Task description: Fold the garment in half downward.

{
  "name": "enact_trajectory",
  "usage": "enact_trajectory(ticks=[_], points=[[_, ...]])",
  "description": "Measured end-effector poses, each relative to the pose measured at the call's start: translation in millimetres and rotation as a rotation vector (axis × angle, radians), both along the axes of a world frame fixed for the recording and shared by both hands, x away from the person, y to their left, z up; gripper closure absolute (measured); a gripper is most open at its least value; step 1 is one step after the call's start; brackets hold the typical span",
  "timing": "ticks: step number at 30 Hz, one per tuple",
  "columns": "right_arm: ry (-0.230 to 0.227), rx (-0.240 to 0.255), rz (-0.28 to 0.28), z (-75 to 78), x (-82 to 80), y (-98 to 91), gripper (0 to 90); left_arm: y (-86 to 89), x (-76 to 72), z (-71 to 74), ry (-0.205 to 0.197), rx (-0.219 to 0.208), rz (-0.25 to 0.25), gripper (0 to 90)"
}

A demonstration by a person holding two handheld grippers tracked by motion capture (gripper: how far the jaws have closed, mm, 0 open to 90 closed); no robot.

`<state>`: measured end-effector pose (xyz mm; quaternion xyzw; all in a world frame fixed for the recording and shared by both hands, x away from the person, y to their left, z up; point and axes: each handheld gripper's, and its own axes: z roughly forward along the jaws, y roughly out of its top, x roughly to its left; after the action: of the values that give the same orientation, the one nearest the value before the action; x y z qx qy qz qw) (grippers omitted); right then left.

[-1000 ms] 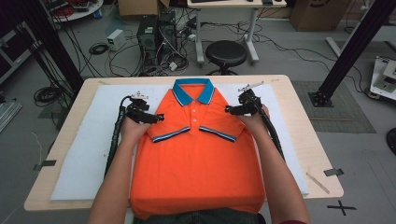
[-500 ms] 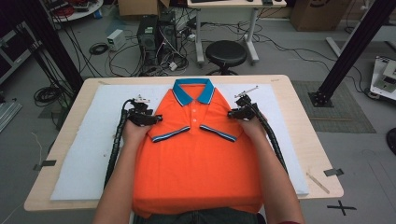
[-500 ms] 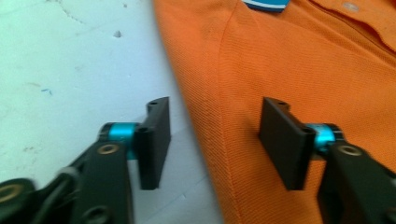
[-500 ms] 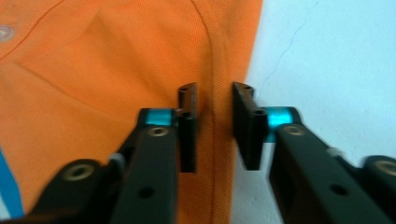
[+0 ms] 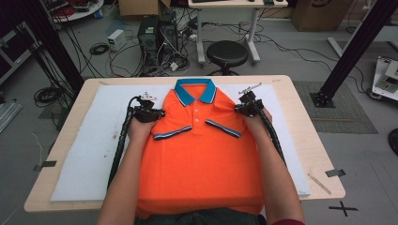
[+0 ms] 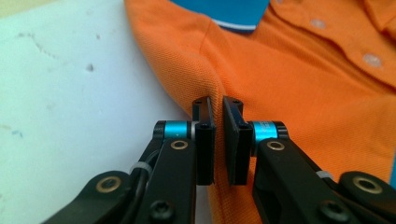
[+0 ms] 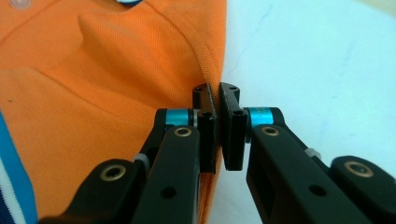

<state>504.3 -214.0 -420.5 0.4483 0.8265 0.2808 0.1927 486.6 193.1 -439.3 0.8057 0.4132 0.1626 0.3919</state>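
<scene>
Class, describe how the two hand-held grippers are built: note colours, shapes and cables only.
Each gripper, left gripper and right gripper, has black linkage arms with brass-coloured pivot rivets, blue metallic collars and flat black rectangular pads. In the high view a ribbed black cable trails from the left gripper along the forearm. The forearms are bare.

A shirt point(image 5: 199, 154) lies flat on a pad point(image 5: 89, 150) spread over the worktop point(image 5: 309, 136), collar away from the person. The left tool point(image 5: 157, 114) sits at the shirt's left shoulder edge, the right tool point(image 5: 241, 108) at its right. A stool point(image 5: 227, 52) stands behind the worktop.
</scene>
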Motion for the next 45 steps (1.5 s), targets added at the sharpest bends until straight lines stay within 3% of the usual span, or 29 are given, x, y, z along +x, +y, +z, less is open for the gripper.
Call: enact_trajectory(ticks=[3,5,6,8,22,26,34,45], points=[[-0.014,-0.01,-0.01,5.5,0.8,0.4,87.5,-3.0,3.9,5.2,-0.01,0.022,-0.005,83.8],[-0.067,-0.053,-0.044,15.2,-0.5,4.2,87.5,-5.0,5.4,11.7,-0.039,-0.002,-0.004,83.8],[-0.086,-0.069,-0.054,17.8,-1.6,6.1,87.5,-4.9,4.4,15.9,-0.057,-0.04,-0.002,83.8],[-0.093,-0.069,-0.04,20.7,-2.5,7.8,87.4,-4.5,2.9,17.1,-0.053,-0.038,-0.014,83.8],[-0.069,0.041,0.0,23.6,-10.1,-5.6,87.3,0.9,-4.5,22.4,-0.049,-0.053,-0.043,83.6],[-0.079,0.045,0.011,24.3,-10.5,-5.1,87.2,1.2,-5.2,23.6,-0.048,-0.051,-0.044,83.6],[-0.091,0.065,0.045,27.3,-17.6,-4.0,87.1,5.3,-18.1,26.8,-0.067,-0.088,-0.044,83.6],[-0.135,0.08,0.119,38.6,-43.9,-4.3,87.0,14.7,-37.8,34.6,-0.108,-0.114,-0.082,83.7]])
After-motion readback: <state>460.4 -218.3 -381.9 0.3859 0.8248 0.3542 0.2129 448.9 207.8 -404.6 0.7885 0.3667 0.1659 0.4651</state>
